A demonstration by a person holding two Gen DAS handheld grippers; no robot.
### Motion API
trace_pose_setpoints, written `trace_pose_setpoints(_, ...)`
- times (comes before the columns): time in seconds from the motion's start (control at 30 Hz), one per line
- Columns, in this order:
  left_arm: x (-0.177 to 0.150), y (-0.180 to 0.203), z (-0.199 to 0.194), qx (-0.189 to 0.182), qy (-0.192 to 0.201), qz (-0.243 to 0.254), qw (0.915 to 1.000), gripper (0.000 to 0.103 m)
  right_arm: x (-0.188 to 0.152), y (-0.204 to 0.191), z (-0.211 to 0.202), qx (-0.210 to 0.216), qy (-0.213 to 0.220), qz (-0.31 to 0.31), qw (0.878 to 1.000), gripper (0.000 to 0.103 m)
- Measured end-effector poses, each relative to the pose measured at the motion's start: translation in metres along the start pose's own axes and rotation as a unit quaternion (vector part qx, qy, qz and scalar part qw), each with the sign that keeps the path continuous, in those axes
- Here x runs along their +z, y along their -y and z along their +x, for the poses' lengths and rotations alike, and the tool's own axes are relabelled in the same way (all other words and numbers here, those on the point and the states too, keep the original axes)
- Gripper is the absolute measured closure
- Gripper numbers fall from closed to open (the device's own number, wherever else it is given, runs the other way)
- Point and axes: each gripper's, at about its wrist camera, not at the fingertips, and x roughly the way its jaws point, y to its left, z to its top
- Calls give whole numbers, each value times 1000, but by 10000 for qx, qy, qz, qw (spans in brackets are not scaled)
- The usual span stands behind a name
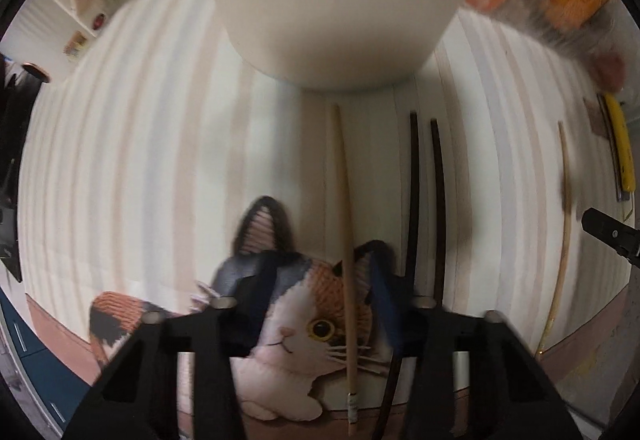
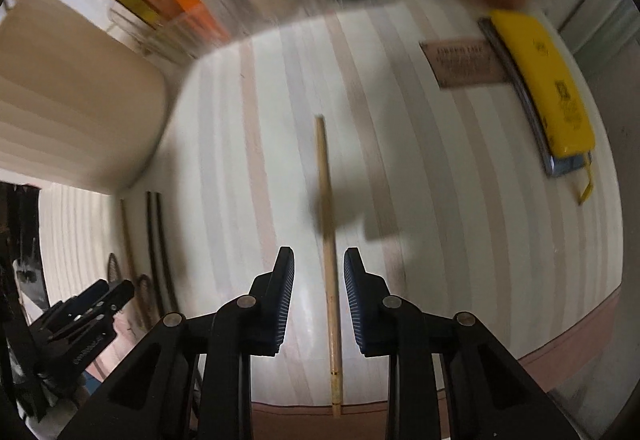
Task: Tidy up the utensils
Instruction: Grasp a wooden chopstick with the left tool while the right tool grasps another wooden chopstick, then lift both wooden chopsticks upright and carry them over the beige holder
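Both claws point down at the striped mat (image 2: 400, 160). Nearest, the right gripper (image 2: 319, 296) straddles a pale chopstick (image 2: 329, 240), pads (image 2: 285, 296) apart and not touching it. The left gripper (image 1: 320, 304) frames another pale chopstick (image 1: 346, 240) lying across a cat picture (image 1: 288, 328); blurred pads, so I cannot tell whether they pinch. Best to centre each stick and squeeze near mid-length. Farther, two dark chopsticks (image 1: 424, 200), then the cream holder (image 1: 320, 0). Only the right view shows the yellow case (image 2: 548, 88); only the left shows the cat.
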Motion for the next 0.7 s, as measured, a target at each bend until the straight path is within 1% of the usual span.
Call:
trace_pose_setpoints(0.07, -1, 3, 0, 73, 87, 100, 9999, 94, -1, 1, 11, -95, -136, -27, 9999, 75)
trace_pose_setpoints(0.1, -1, 4, 0, 112, 122, 141, 9998, 97, -3, 0, 16, -173, -167, -52, 9997, 75)
trace_pose_setpoints(0.17, -3, 4, 1, 97, 155, 158, 9997, 98, -6, -2, 26, -332, -256, -119, 9991, 75)
trace_pose_setpoints(0.2, -2, 2, 0, 158, 156, 165, 9996, 98, -8, -4, 28, -384, -228, -120, 9989, 75)
trace_pose_setpoints(0.27, -4, -6, 0, 239, 164, 146, 9995, 99, -12, -11, 29, -586, -144, -225, 9979, 79)
trace_pose_setpoints(0.3, -4, -10, 0, 309, 160, 135, 9993, 99, -15, -15, 30, -721, -120, -252, 9970, 86)
trace_pose_setpoints(0.33, -5, -14, 0, 363, 158, 132, 9991, 99, -17, -17, 30, -761, -109, -261, 9967, 92)
trace_pose_setpoints(0.37, -6, -18, 0, 413, 154, 105, 9990, 99, -19, -20, 31, -750, -121, -257, 9968, 95)
trace_pose_setpoints(0.57, -12, -40, -4, 541, 79, -69, 9985, 99, -35, -41, 36, -289, -440, -412, 9978, 96)
trace_pose_setpoints(0.7, -16, -48, -5, 514, 49, -109, 9986, 99, -49, -58, 38, -268, -515, -673, 9960, 96)
